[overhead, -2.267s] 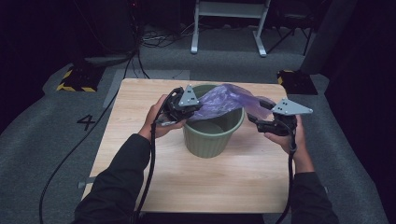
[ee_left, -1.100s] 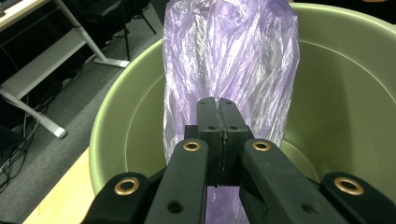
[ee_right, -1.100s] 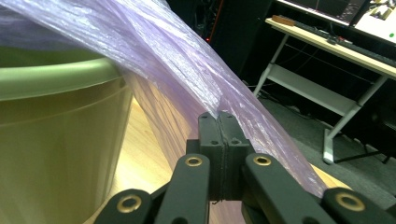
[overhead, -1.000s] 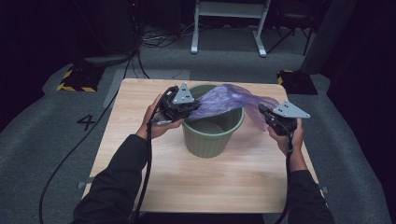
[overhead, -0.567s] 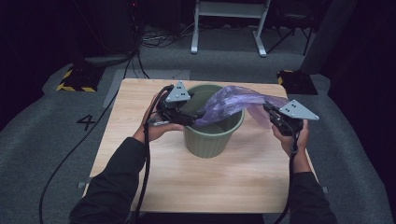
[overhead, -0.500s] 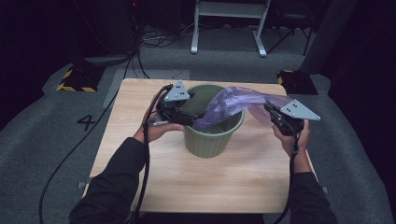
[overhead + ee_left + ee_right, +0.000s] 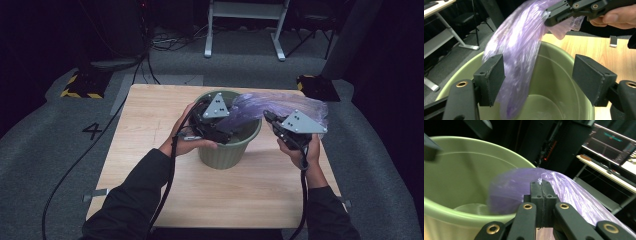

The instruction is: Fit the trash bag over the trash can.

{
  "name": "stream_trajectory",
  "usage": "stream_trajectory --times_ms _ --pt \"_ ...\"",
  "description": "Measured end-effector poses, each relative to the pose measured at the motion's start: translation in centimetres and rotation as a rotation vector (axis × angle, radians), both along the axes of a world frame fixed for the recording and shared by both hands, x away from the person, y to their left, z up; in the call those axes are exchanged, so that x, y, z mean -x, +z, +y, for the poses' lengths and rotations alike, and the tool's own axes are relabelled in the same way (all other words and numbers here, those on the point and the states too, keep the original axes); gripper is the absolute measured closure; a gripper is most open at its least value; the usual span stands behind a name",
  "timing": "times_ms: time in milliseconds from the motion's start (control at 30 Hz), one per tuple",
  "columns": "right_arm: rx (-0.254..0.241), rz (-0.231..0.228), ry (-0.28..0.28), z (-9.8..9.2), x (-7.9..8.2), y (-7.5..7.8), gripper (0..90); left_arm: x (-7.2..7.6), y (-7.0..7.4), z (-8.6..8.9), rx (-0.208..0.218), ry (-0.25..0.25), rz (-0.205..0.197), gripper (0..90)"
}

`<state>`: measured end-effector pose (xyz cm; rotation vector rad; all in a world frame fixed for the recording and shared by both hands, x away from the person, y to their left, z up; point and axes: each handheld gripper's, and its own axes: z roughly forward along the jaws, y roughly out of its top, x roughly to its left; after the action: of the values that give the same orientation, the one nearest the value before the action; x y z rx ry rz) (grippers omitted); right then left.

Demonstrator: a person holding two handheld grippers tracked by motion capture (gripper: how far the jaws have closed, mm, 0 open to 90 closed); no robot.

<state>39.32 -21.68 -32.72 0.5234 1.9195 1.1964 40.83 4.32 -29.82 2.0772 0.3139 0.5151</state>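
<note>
Purple plastic bag (image 7: 260, 107) drapes into green bucket (image 7: 235, 150); right gripper (image 7: 270, 119) clamps its edge, left gripper (image 7: 539, 75), jaws just opened, grips nothing.

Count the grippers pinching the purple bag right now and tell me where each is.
1. The right gripper, right of the green bucket, is shut on the purple plastic bag. The left gripper, over the bucket mouth, stands open beside the bag.

The high view looks forward and down from above the person's side onto the whole table (image 7: 150, 165), from some way off. Each gripper view rides close over the green bucket (image 7: 230, 150), facing it from opposite sides; all three share the bucket and the purple bag (image 7: 519, 50)
</note>
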Motion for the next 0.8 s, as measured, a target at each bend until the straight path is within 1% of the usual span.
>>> stream_trajectory --times_ms 67,167,233,267,300,433,467,533,567,633,700,733,767,800 --pt "0.012 -0.002 0.017 0.6 0.3 0.1 90.0 0.0 0.0 -0.5 -0.01 0.008 -0.01 29.1" --pt "0.018 -0.005 0.039 1.1 0.7 0.2 90.0 -0.1 -0.2 -1.3 -0.041 0.02 -0.026 40.6" --pt "0.012 -0.001 0.053 1.3 0.9 0.3 90.0 -0.2 -0.5 -1.6 -0.058 0.006 -0.027 55.4" --pt "0.01 0.001 0.058 1.3 0.9 0.3 90.0 -0.2 -0.6 -1.8 -0.072 -0.001 -0.032 61.1" --pt "0.01 0.003 0.063 1.4 1.0 0.3 90.0 -0.2 -0.8 -2.0 -0.081 0.002 -0.044 69.6" --pt "0.007 0.011 0.077 1.5 1.3 0.3 89.1 -0.4 -1.1 -2.2 -0.095 -0.002 -0.052 87.1" --pt "0.004 0.013 0.08 1.5 1.4 0.2 89.0 -0.4 -1.1 -2.2 -0.094 -0.001 -0.051 89.6" --pt "0.003 0.013 0.085 1.5 1.5 0.2 87.9 -0.4 -1.1 -2.3 -0.096 0.0 -0.053 89.8" --pt "0.003 0.017 0.081 1.5 1.5 0.1 87.1 -0.4 -1.1 -2.3 -0.105 0.005 -0.057 89.9" --pt "-0.006 0.019 0.082 1.3 1.6 0.0 85.5 -0.4 -1.1 -2.1 -0.111 -0.005 -0.054 89.9" --pt "-0.007 0.023 0.074 1.2 1.7 0.0 82.7 -0.3 -1.0 -1.9 -0.104 -0.003 -0.052 89.9" --pt "-0.012 0.023 0.072 1.1 1.7 0.0 80.4 -0.3 -0.9 -1.7 -0.102 -0.007 -0.052 89.9" --pt "-0.015 0.026 0.075 0.9 1.8 0.0 74.3 -0.3 -0.9 -1.5 -0.095 -0.008 -0.051 89.9" --pt "-0.019 0.025 0.063 0.8 1.8 0.1 66.3 -0.3 -0.8 -1.3 -0.088 -0.01 -0.048 89.9"
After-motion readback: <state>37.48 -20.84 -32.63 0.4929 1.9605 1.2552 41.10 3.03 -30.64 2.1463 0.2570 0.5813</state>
